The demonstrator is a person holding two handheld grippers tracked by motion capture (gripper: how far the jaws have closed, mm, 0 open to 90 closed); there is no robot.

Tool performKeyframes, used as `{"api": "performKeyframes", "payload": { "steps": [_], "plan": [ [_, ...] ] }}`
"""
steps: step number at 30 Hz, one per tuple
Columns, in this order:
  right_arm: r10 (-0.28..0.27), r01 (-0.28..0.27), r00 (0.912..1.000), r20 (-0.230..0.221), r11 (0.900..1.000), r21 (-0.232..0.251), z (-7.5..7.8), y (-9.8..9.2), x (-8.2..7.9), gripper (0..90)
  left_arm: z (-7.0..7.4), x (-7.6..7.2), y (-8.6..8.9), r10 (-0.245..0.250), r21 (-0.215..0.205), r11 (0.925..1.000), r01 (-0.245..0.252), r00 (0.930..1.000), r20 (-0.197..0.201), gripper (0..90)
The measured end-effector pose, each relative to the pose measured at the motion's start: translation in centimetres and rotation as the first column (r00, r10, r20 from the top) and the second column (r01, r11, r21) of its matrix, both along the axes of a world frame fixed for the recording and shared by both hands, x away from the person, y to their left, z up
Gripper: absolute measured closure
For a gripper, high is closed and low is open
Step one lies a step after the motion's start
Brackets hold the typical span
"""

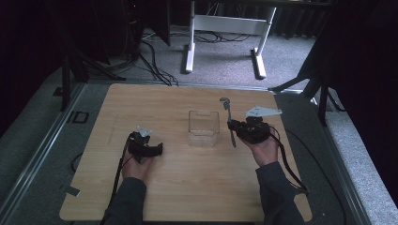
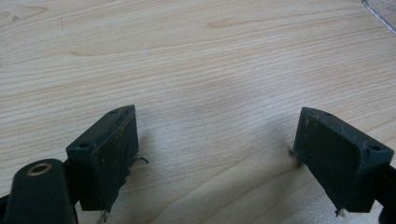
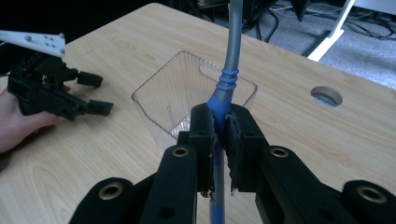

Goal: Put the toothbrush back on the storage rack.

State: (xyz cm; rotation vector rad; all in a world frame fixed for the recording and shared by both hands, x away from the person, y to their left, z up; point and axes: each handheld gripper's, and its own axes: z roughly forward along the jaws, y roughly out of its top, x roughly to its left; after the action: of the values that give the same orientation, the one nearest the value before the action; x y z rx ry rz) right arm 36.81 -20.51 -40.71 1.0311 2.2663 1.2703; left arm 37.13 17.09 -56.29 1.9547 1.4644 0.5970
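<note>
The right tool (image 3: pixel 219 140) is clenched on the blue grip of a long grey metal wrench with a blue handle (image 3: pixel 232 51), holding it off the light wooden table (image 1: pixel 187 187), just right of the clear square plastic container (image 1: pixel 203 127) at the table's middle. The left tool (image 1: pixel 157 149) rests low over bare wood, jaws spread and holding nothing. The grip looks narrow and sits low on the handle; I judge the wrench could pivot or slip, or tip the light container.

Dim, grainy high view; gripper views brighter, perhaps soft-edged.
</note>
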Motion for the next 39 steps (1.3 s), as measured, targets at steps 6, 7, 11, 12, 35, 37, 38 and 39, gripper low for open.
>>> {"api": "performKeyframes", "payload": {
  "steps": [6,7,11,12,35,37,38,39],
  "plan": [
    [-0.015,0.015,0.9998,0.009,1.000,0.024,0.1,-0.1,0.2,81.2,0.0,0.0,0.0,0.000,0.000,1.0000,0.000,1.0000,0.000,14.3],
    [-0.016,0.016,0.9998,0.009,0.999,0.027,0.1,-0.1,0.3,81.2,0.0,0.0,0.0,0.000,0.000,1.0000,0.000,1.0000,0.000,14.4],
    [-0.026,0.025,0.9993,0.026,0.999,0.040,0.1,-0.1,0.3,81.2,0.0,0.0,0.0,0.000,0.001,1.0000,0.000,1.0000,0.000,14.3],
    [-0.027,0.025,0.9993,0.027,0.999,0.046,0.1,0.0,0.3,81.2,0.0,0.0,0.0,0.000,0.000,1.0000,0.000,1.0000,0.000,14.4],
    [-0.044,0.031,0.9957,0.082,0.988,0.154,-0.1,0.9,0.8,81.3,0.0,0.0,0.0,0.002,-0.001,1.0000,-0.002,1.0000,0.001,14.4],
    [-0.041,0.025,0.9946,0.095,0.986,0.164,0.1,1.2,0.7,81.2,0.0,0.0,0.0,0.000,0.001,1.0000,0.000,1.0000,0.001,14.4],
    [-0.040,0.023,0.9942,0.100,0.986,0.165,0.1,1.3,0.7,81.3,0.0,0.0,0.0,0.000,0.000,1.0000,0.000,1.0000,0.001,14.4],
    [-0.039,0.021,0.9939,0.103,0.985,0.169,0.2,1.4,0.7,81.3,0.0,0.0,0.0,0.000,-0.001,1.0000,0.000,1.0000,0.001,14.4]
  ]
}}
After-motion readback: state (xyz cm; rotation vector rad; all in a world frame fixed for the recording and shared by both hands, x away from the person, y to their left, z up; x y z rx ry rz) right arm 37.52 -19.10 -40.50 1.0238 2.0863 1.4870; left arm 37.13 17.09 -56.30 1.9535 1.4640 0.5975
